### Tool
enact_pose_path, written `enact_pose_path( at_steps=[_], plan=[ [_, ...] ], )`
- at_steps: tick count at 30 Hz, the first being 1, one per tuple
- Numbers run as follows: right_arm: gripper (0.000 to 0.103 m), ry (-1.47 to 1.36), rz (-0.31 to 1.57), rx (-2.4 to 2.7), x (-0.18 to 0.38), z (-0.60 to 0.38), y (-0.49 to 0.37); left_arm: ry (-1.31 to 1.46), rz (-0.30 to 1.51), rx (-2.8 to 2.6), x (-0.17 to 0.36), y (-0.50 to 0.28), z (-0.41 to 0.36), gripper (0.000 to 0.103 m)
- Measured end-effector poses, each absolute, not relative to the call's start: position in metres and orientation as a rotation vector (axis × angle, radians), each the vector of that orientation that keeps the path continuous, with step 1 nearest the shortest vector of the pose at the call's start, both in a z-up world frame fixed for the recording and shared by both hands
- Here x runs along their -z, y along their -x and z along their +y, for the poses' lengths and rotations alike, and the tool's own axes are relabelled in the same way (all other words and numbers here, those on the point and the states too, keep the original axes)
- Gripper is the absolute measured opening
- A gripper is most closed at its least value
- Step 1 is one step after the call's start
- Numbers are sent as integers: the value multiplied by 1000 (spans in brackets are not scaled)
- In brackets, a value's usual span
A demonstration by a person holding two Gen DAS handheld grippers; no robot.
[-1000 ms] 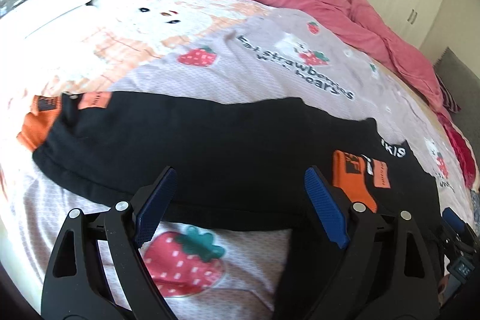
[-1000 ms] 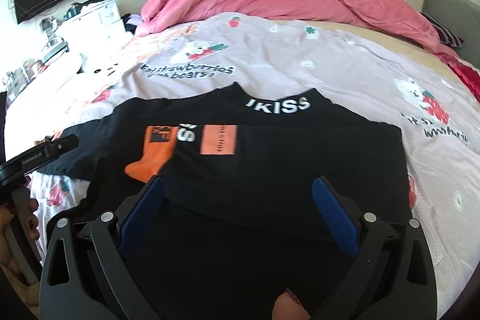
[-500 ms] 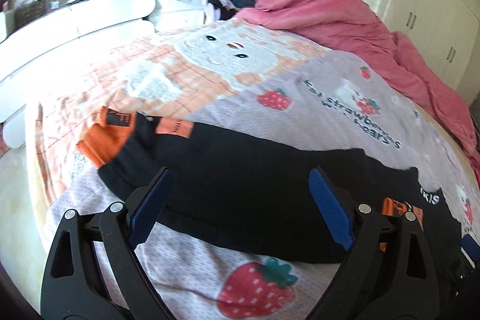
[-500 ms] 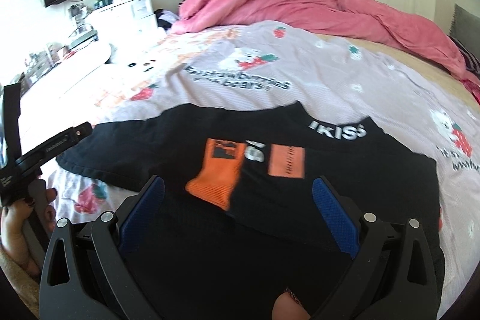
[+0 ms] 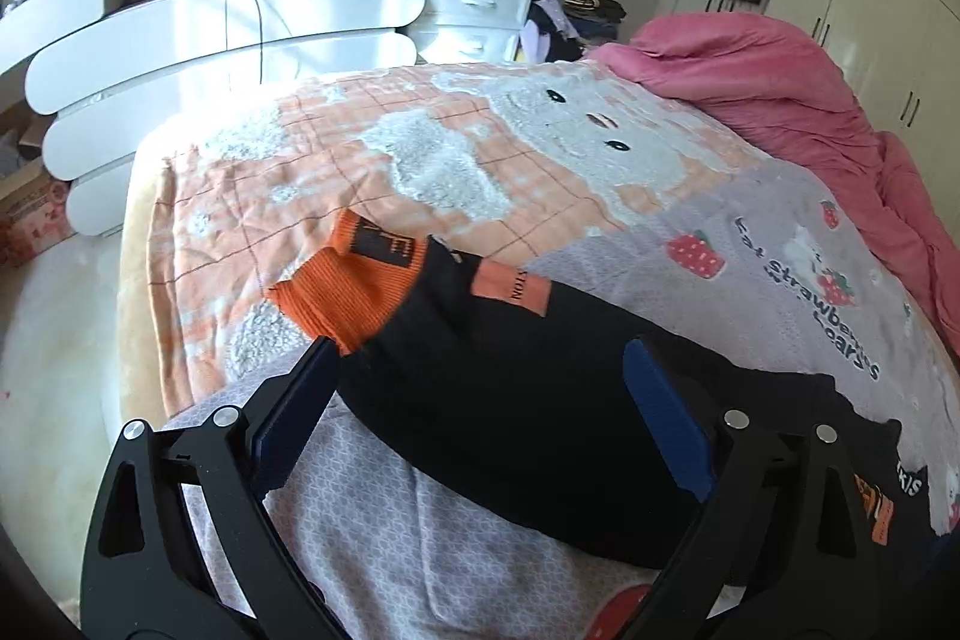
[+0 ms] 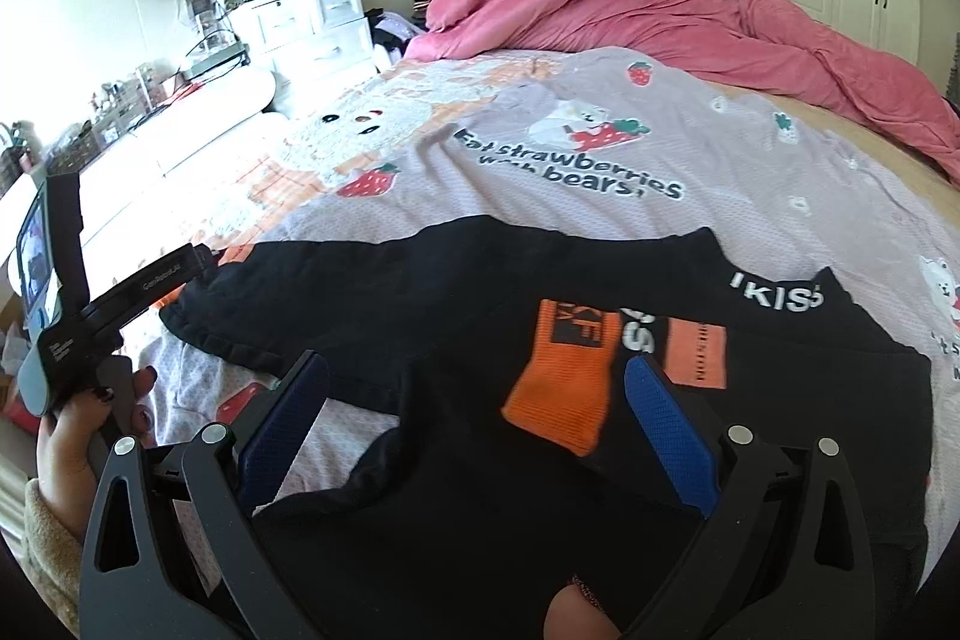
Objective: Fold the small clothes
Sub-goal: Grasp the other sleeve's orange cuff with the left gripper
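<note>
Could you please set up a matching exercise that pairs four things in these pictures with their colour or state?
Things:
1. left tool
2. sleeve cuff
3. duvet
4. folded sleeve

Colour or state:
A. pink, bunched at the far end of the bed
B. open, fingers either side of the stretched-out sleeve
C. laid across the black top's body
D. orange, at the end of the stretched-out sleeve

Pairs: 1-B, 2-D, 3-A, 4-C
</note>
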State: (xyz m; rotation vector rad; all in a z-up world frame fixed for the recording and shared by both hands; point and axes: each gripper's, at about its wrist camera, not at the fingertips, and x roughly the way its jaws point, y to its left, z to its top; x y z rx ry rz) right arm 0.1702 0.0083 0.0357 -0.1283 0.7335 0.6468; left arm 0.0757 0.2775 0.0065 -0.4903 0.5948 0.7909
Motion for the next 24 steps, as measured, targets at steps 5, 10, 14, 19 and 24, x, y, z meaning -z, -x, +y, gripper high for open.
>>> enact_pose_path(
  at_steps=[5,10,14,19,24],
  plan=[
    [98,147,754,-651,-28,22,-172,516,609,-852,2,-73,291,88],
    [98,133,767,-660,-22,27,-173,573,622,-862,11,-70,303,88],
    [98,112,785,-658,-17,25,-176,601,666,-865,23,-77,312,88],
    [98,72,797,-638,-14,14,-182,629,683,-857,34,-86,324,89],
    [98,23,814,-614,-11,-1,-187,637,653,-851,32,-87,326,87]
  ],
)
